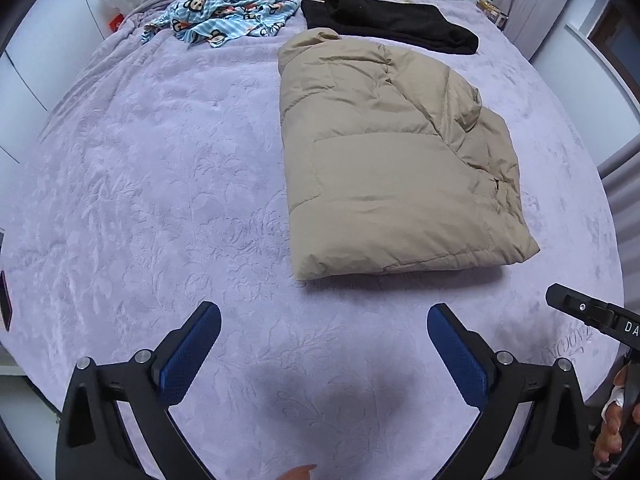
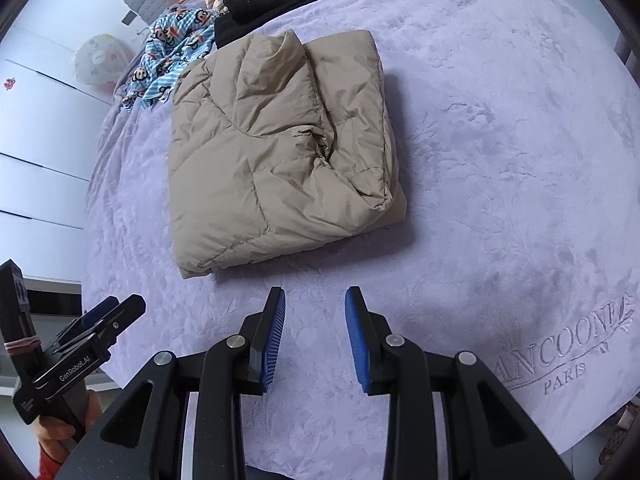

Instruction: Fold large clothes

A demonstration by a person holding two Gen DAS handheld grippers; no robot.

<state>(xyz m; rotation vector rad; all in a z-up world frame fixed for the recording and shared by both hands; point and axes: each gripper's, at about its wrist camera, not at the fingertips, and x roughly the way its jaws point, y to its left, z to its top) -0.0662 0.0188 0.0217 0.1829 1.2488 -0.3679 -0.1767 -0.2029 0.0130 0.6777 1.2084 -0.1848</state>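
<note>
With the jacket [image 1: 392, 160] lying folded on the bed [image 1: 160, 200], we hold the left gripper [image 1: 324, 356] wide open and the right gripper [image 2: 316, 336] partly open, both empty, and judge the next garment due.

Your bedspread [image 1: 160, 200] is plush lilac velvet, embossed with leaves. The beige jacket [image 1: 384, 168] looks like matt, quilted nylon, softly creased. Your gripper pads [image 2: 274, 336] are ribbed blue rubber on matt black plastic.
</note>
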